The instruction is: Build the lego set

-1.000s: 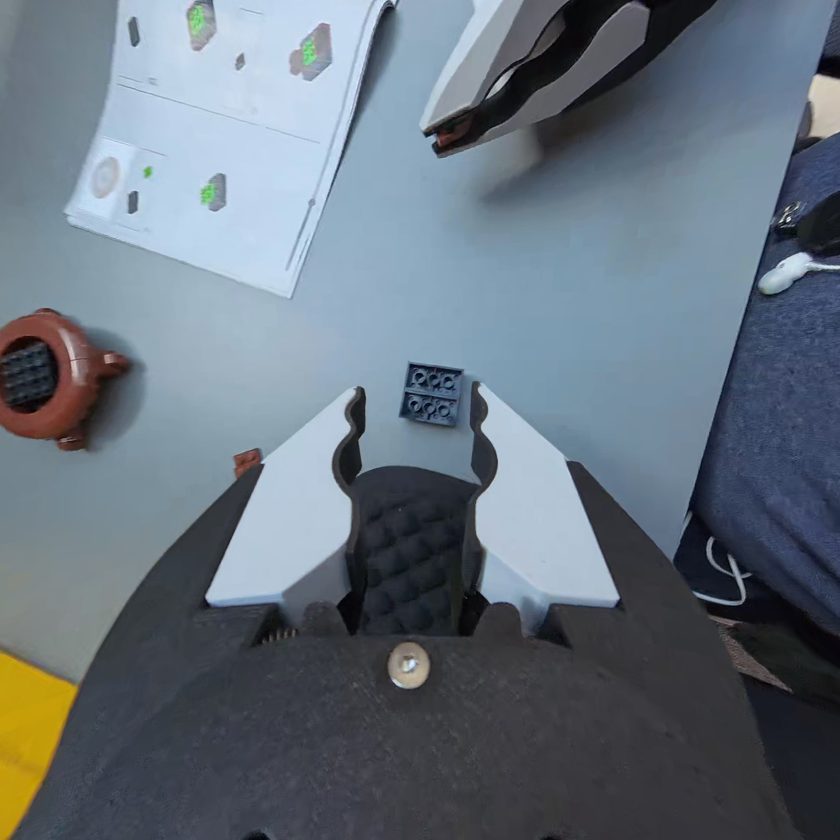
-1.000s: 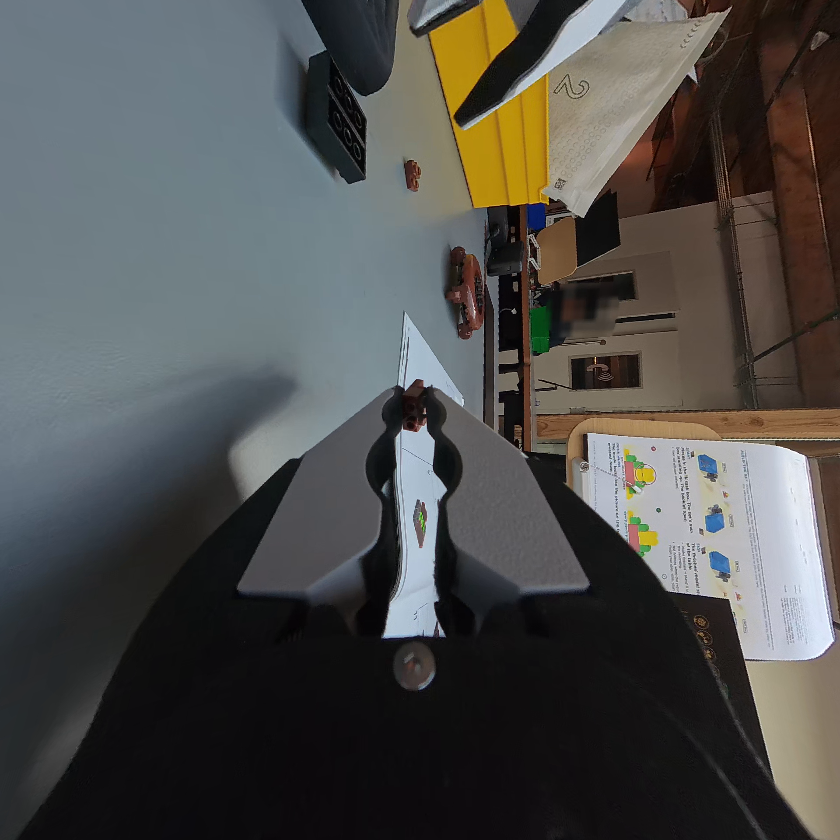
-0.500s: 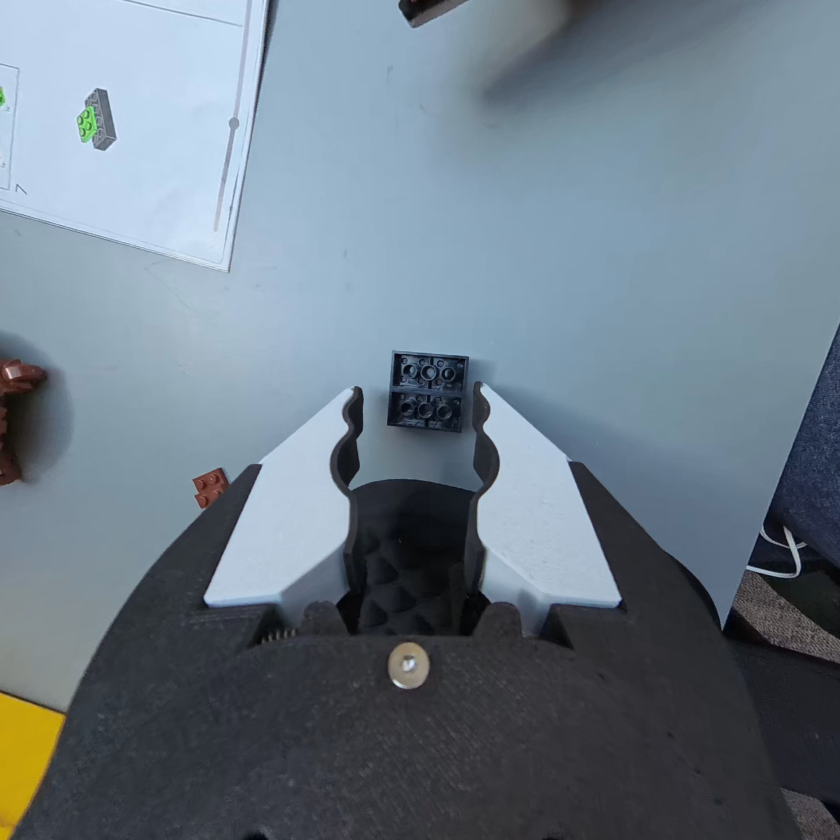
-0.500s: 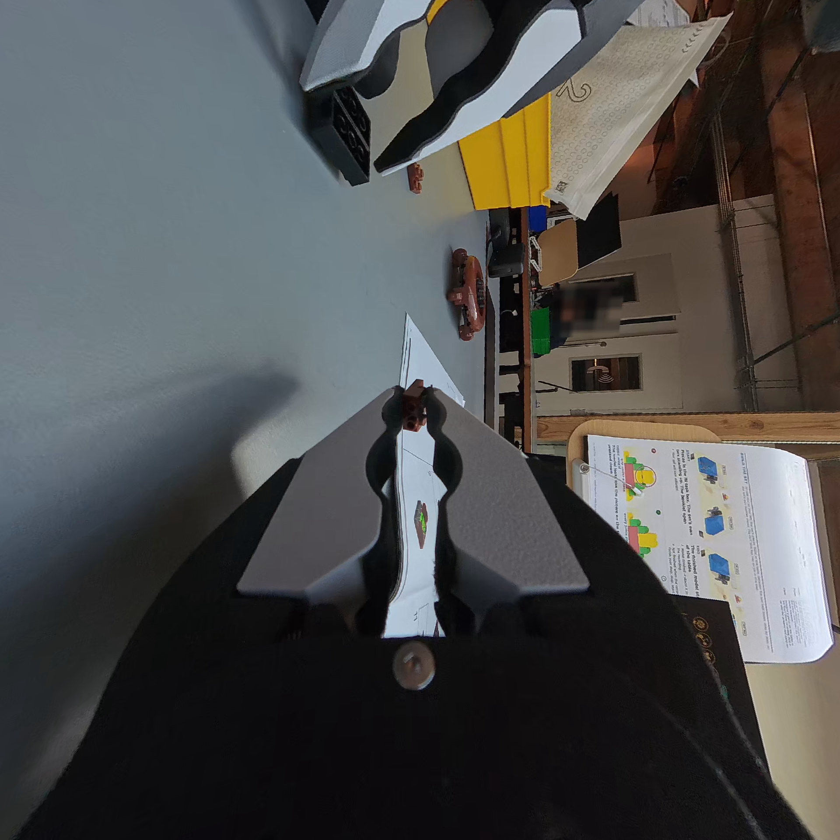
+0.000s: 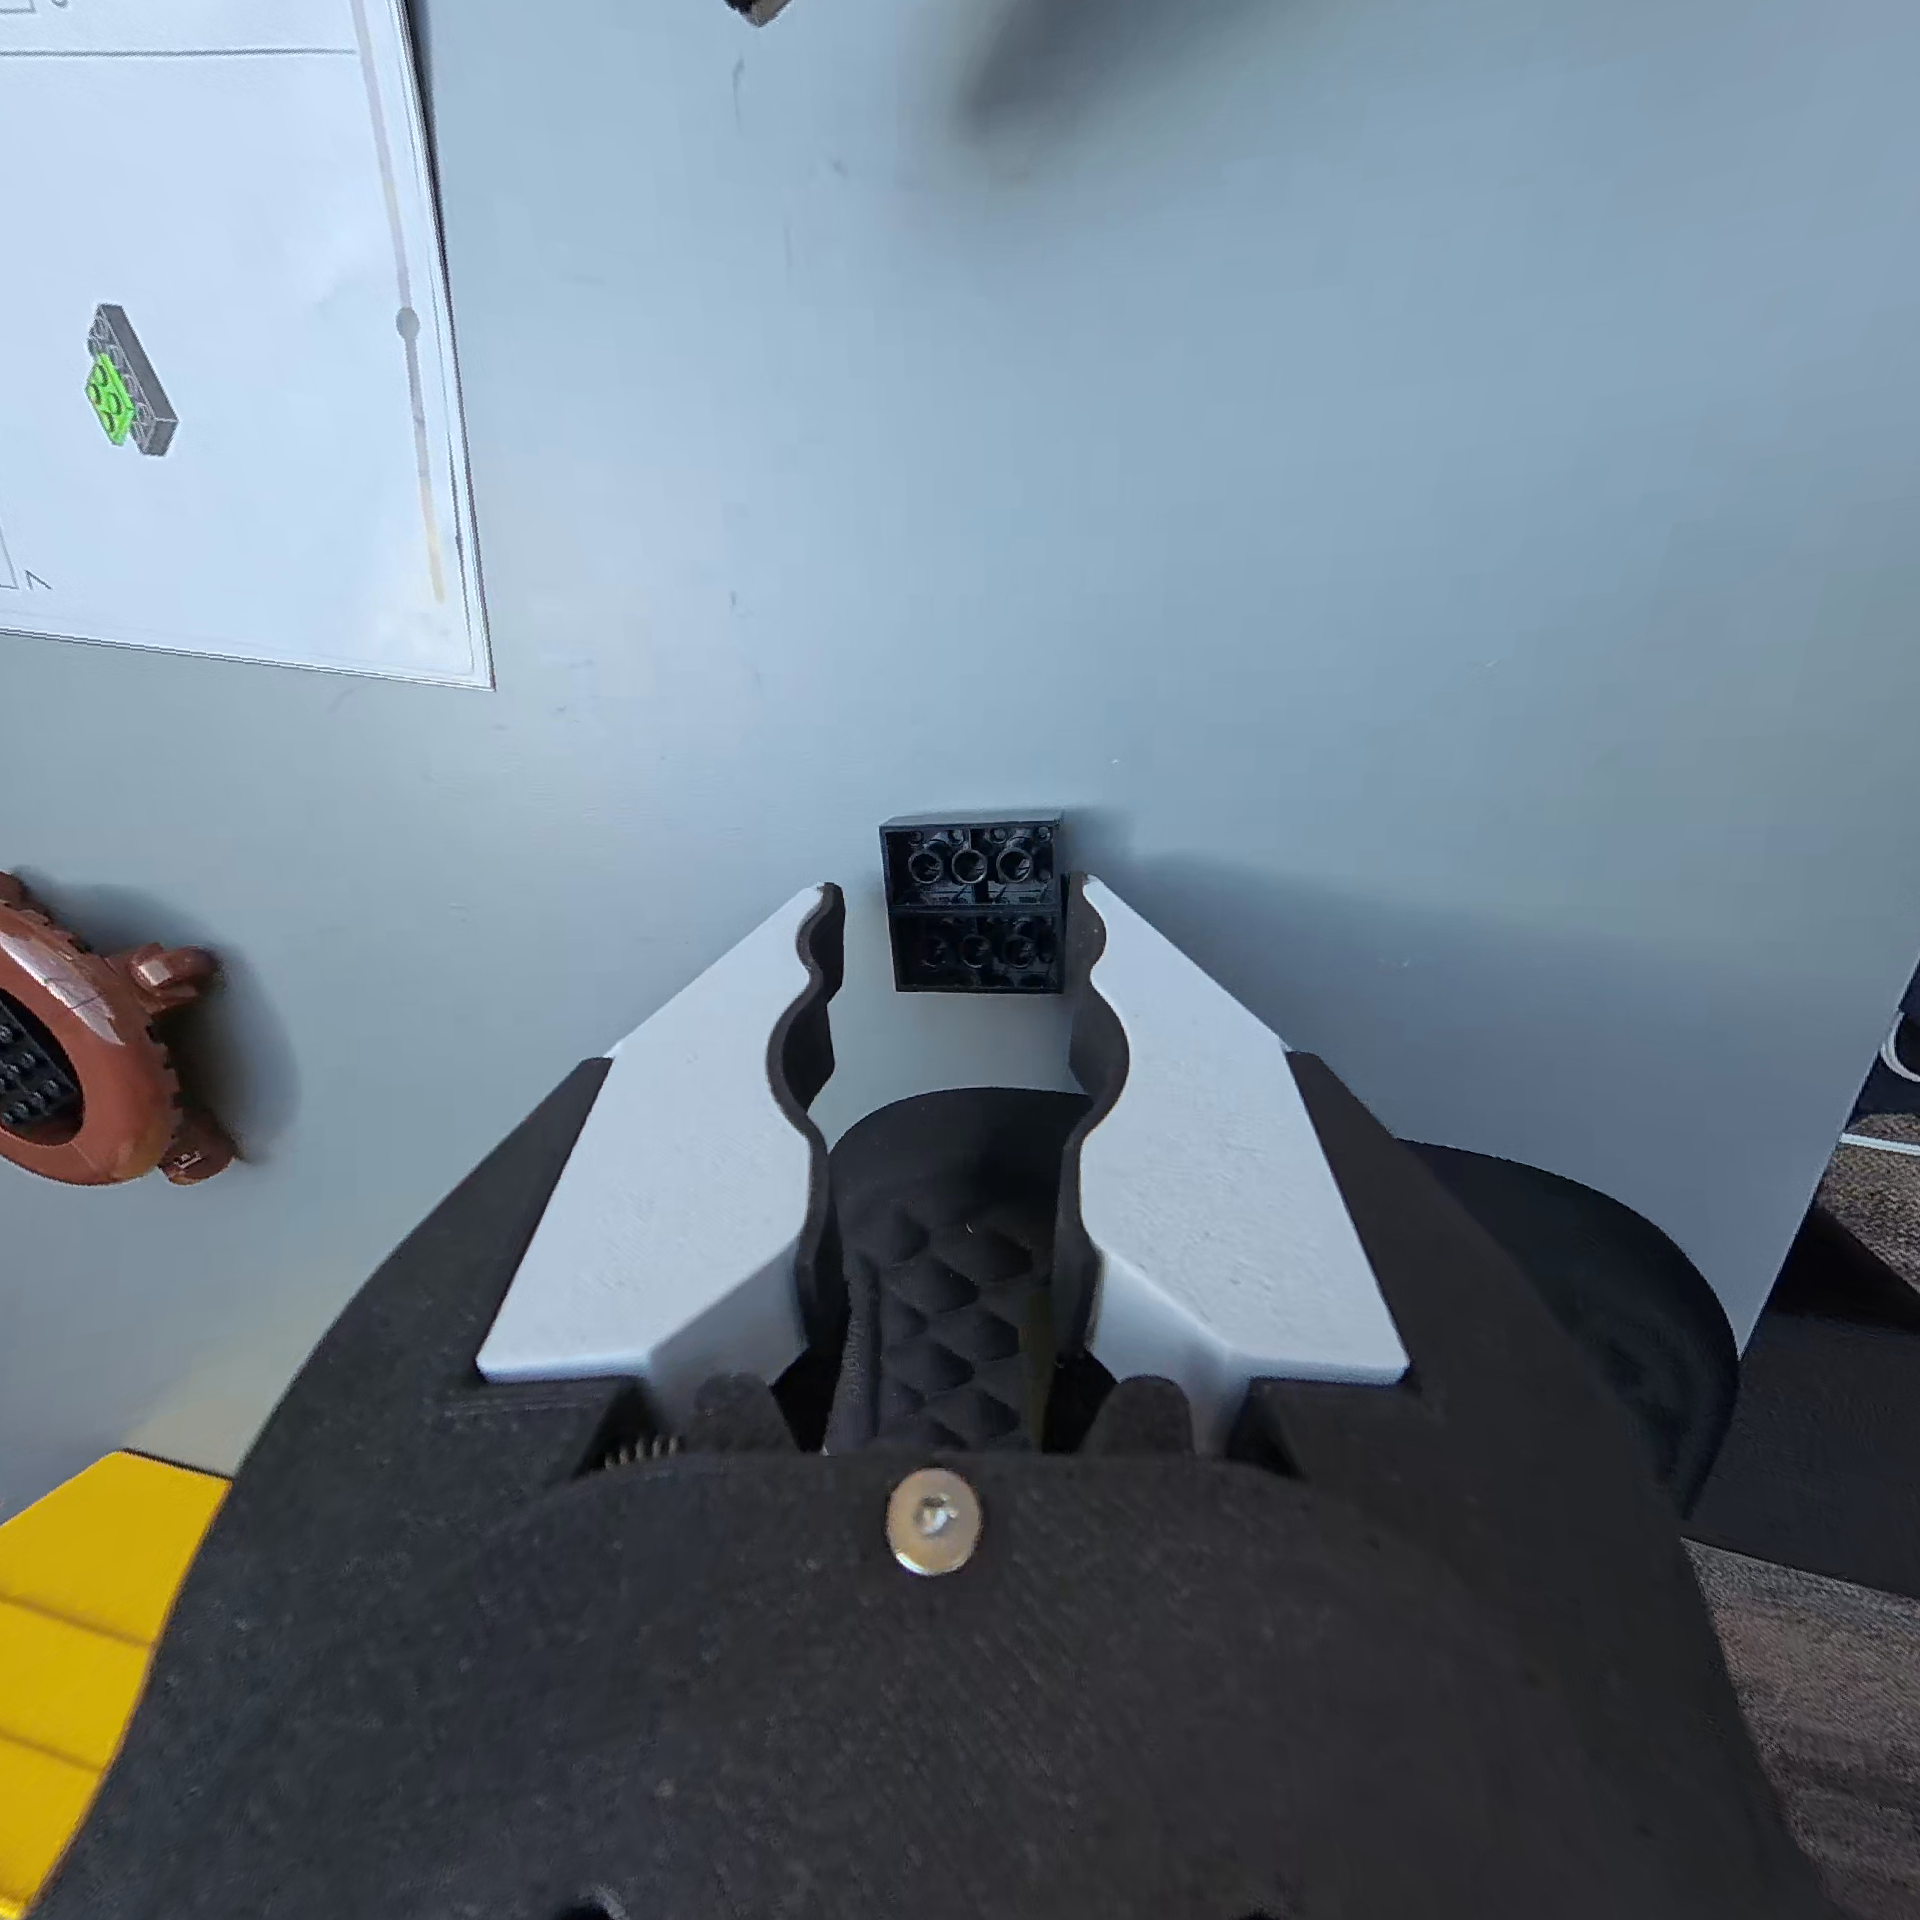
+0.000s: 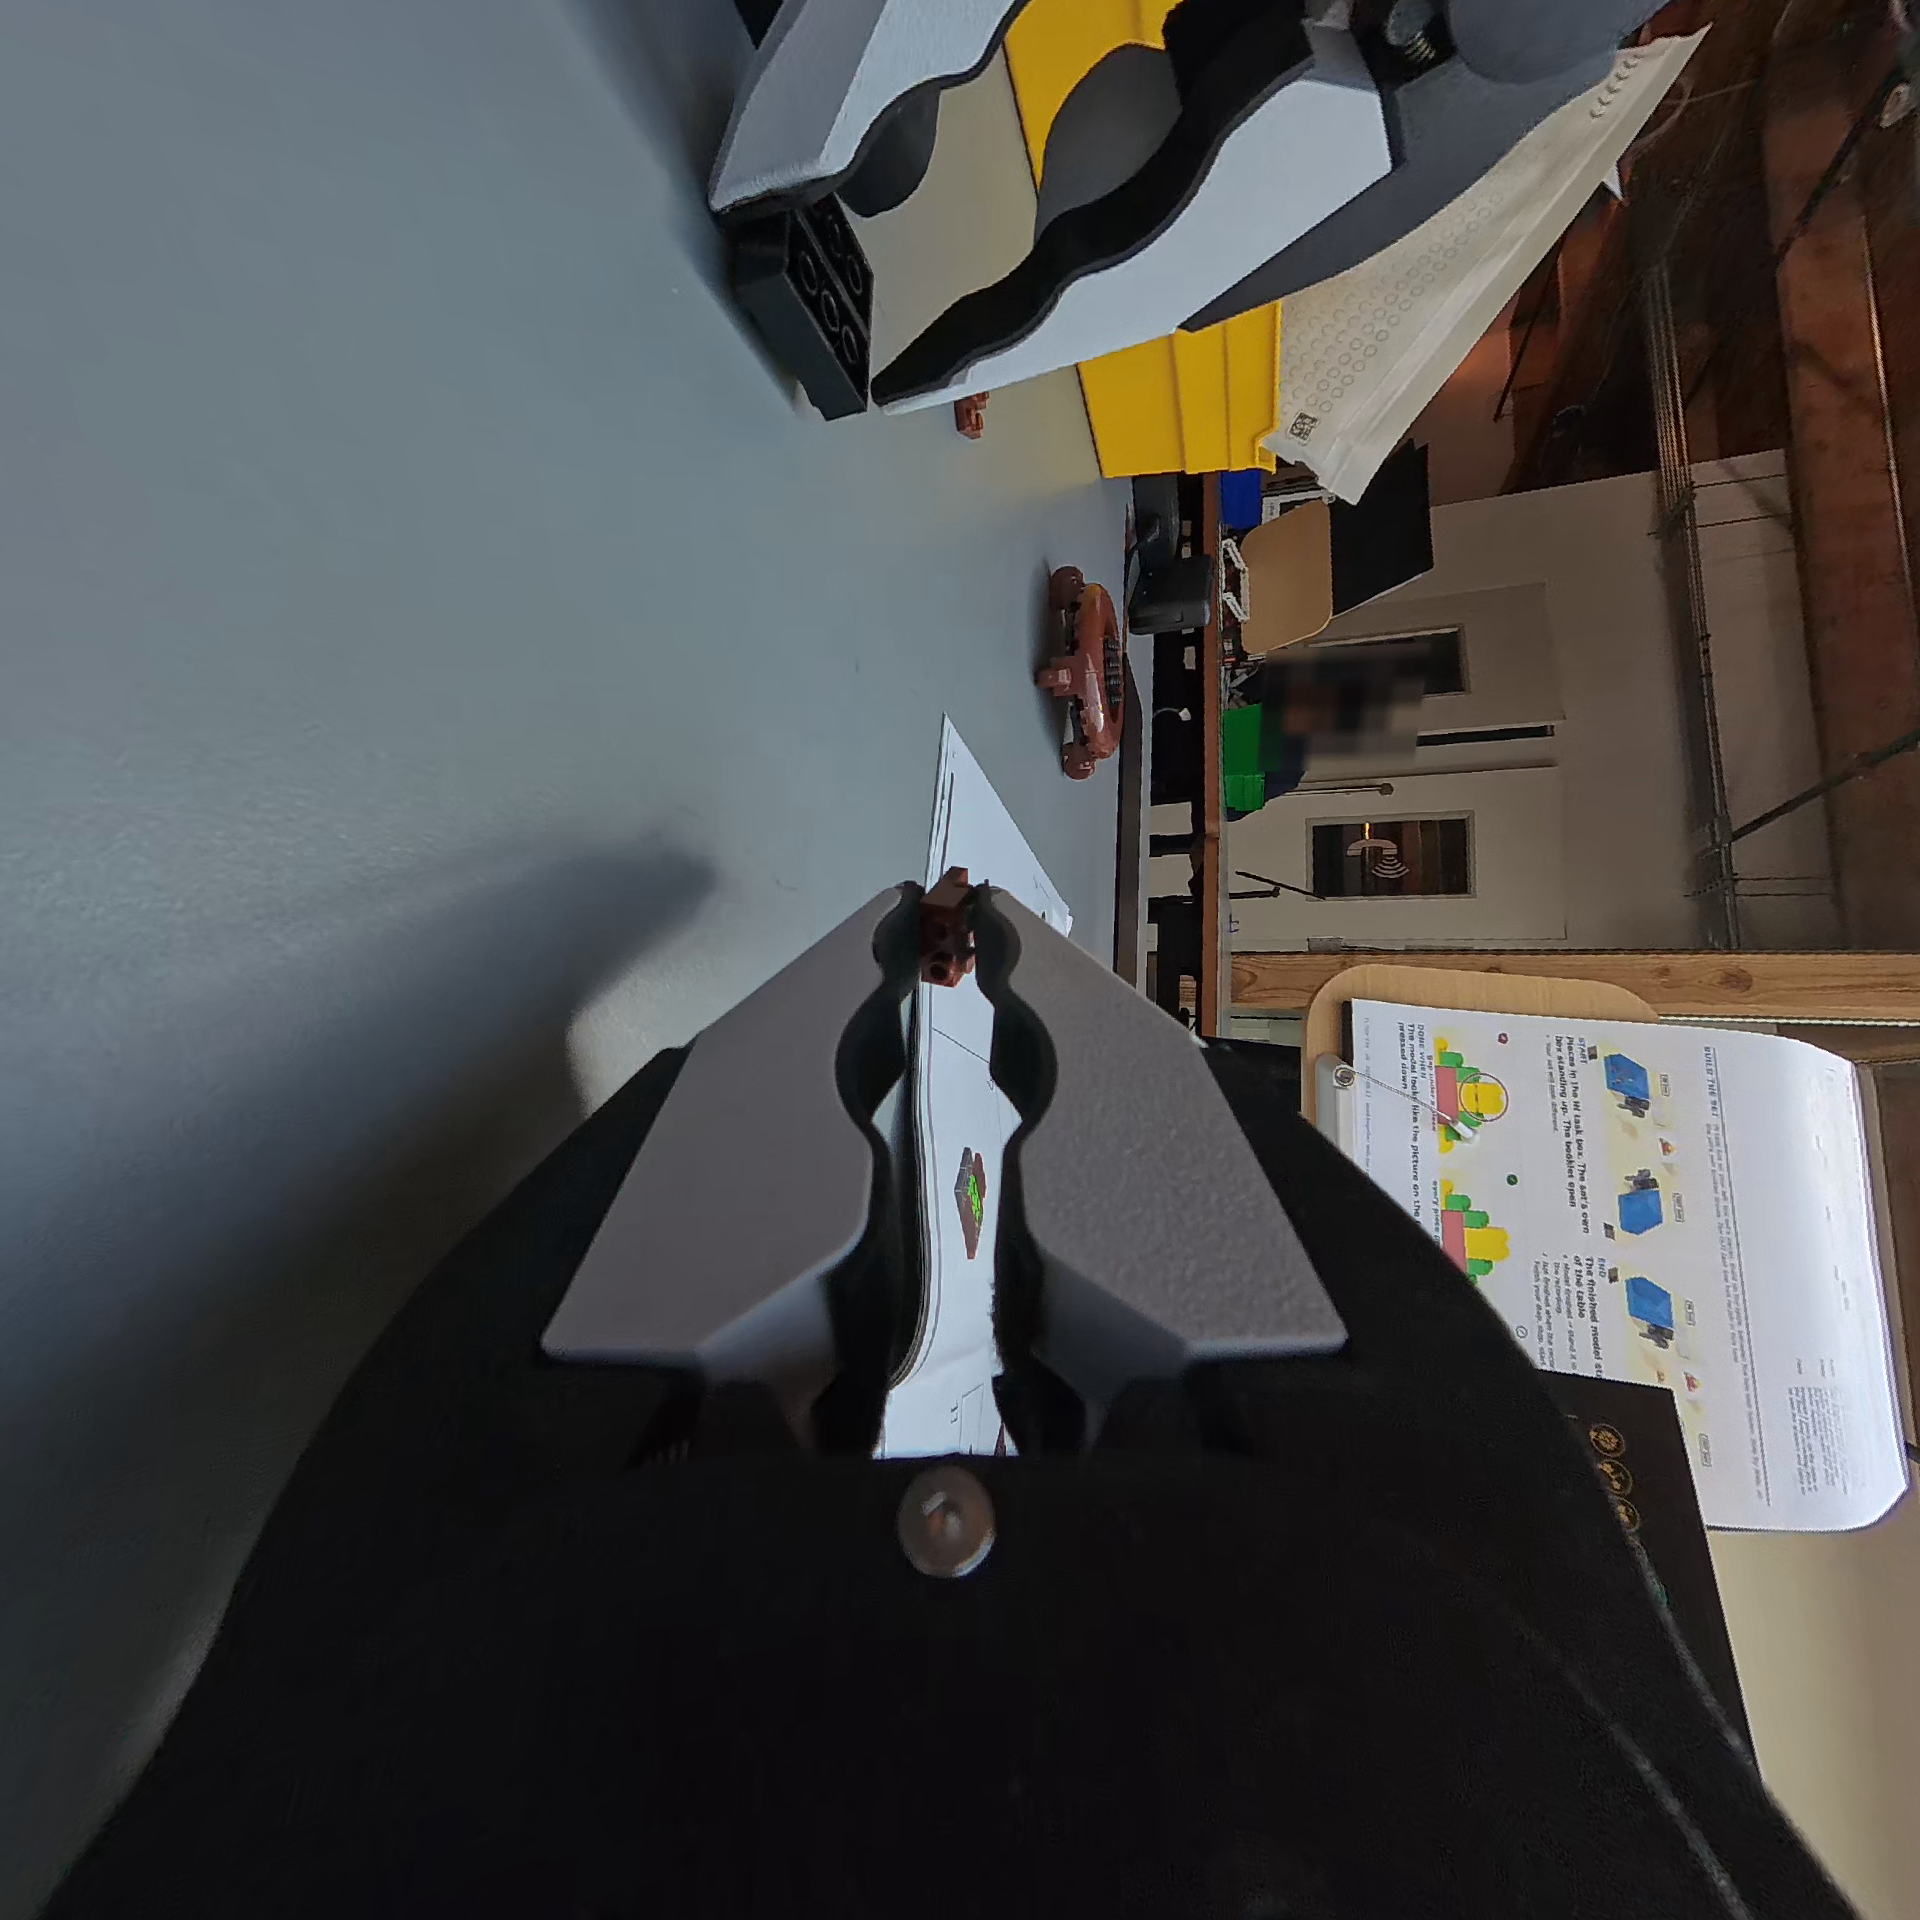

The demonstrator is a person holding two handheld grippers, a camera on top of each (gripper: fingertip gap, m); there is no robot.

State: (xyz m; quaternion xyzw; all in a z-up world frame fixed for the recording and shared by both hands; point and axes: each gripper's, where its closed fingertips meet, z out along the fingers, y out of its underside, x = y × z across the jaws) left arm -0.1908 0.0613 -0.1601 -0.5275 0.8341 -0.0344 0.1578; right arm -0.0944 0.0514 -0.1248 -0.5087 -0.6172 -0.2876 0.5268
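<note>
A black brick block (image 5: 975,904) lies studs-down on the grey table (image 5: 1299,520), its hollow underside facing up. My left gripper (image 5: 956,902) is open and straddles it; the right finger looks to touch the block, the left finger stands a little off. In the right wrist view the left gripper (image 6: 810,296) comes down over the same block (image 6: 821,301). My right gripper (image 6: 948,914) is shut on a small brown piece (image 6: 945,927) and holds it above the table, away from the block.
A round brown assembly (image 5: 83,1060) with a black plate inside lies to the left. The open instruction booklet (image 5: 208,312) lies at the back left. A loose small brown piece (image 6: 971,414), a yellow bin (image 6: 1174,416) and a white bag (image 6: 1455,260) are nearby. The table edge (image 5: 1808,1091) runs on the right. The left gripper's tips are roughly 11 cm from the right gripper's. About 20 cm separates my left fingertips from the round brown assembly (image 5: 83,1060).
My left gripper has moved forward and down until its open fingers straddle the black block. My right gripper has stayed still, holding the brown piece.
</note>
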